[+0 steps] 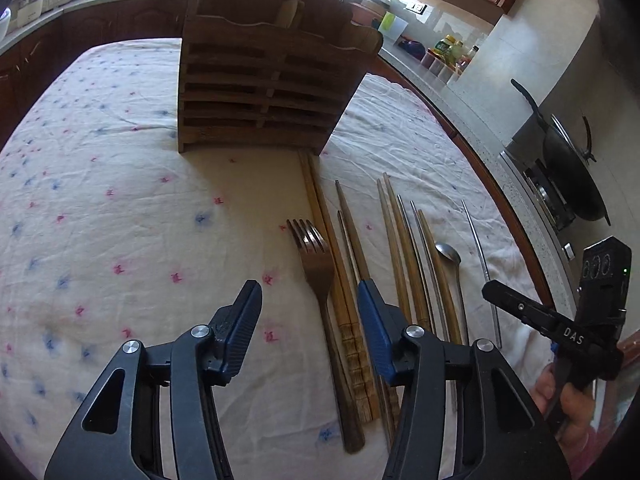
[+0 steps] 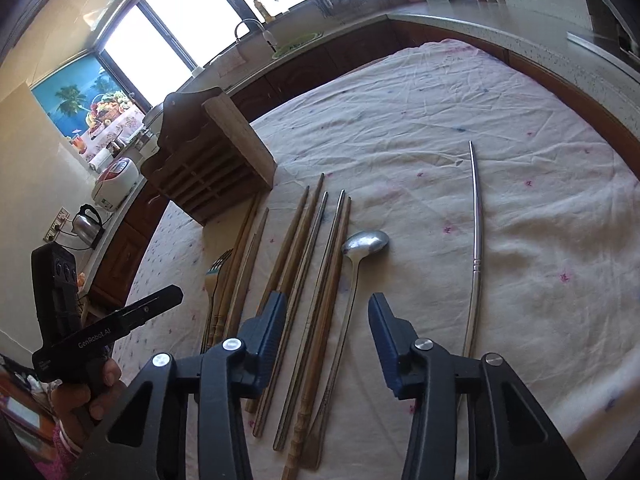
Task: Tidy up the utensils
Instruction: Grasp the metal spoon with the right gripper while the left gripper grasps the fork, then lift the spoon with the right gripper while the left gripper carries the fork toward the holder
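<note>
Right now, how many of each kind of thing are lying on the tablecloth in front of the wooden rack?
Chopsticks: 10
Fork: 1
Spoon: 1
Total: 12

A wok point(image 1: 568, 160) sits on the stove point(image 1: 548, 196); a kettle point(image 2: 87, 226) and rice cooker point(image 2: 116, 180) stand along the worktop point(image 2: 440, 12) edge.
</note>
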A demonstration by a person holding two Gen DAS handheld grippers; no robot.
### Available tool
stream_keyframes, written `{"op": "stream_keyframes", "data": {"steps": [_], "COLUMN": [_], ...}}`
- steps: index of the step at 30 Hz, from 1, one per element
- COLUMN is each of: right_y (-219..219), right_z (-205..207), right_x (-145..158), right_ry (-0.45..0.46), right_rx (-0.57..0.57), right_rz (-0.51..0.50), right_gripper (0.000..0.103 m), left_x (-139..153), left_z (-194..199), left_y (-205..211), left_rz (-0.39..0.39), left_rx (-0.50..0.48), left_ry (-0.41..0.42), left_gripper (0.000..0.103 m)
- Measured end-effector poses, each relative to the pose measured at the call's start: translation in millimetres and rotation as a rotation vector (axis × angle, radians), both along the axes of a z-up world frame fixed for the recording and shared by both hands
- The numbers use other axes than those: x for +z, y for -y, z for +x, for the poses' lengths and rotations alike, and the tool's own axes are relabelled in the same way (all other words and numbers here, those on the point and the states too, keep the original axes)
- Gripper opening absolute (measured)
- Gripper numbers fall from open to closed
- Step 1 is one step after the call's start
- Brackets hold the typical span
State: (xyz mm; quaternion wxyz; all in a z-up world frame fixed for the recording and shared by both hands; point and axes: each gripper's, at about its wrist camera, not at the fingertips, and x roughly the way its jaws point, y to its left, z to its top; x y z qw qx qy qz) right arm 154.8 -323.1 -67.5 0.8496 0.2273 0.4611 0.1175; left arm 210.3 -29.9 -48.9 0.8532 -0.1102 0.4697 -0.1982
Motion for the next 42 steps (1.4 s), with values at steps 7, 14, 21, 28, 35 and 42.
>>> {"op": "stream_keyframes", "data": {"steps": [7, 14, 21, 28, 35, 42], "right_y": [5.6, 9.4, 12.3, 10.1, 9.1, 7.7], "right_z": [27.5, 47.1, 44.3, 32.6, 22.2, 10.0], "right_x": [-24.8, -30.1, -26.7, -6.2, 9.6, 29.8], "right_ry": [-0.085, -0.097, -0.074, -0.019, 0.016, 0.059], "right_rx": [0.019, 0.038, 0.050, 0.053, 0.044, 0.040], "right_rz": [0.060, 0.106, 0.138, 0.123, 0.120, 0.115], "right_gripper": [0.031, 0.015, 0.002, 0.003, 0.003, 0.003], "left_x": [-20.5, -24.4, -23.9, -22.9, -37.9, -15.4], "left_z": [37.6, 56.8, 57.2, 48.0, 56.3, 38.9], "left_y": [5.1, 8.0, 1.3, 3.4, 6.9, 3.4], "left_rz": [-0.064, -0.099, -0.160, -0.151, -0.216, -0.218], "left_rx": [-0.066, -0.108, -0.127, -0.150, -0.202, -0.191], "left_ry": [-0.112, -0.119, -0.131, -0.161, -0.295, -0.193], "left_gripper": [0.038, 0.024, 0.010, 0.009, 0.009, 0.004]}}
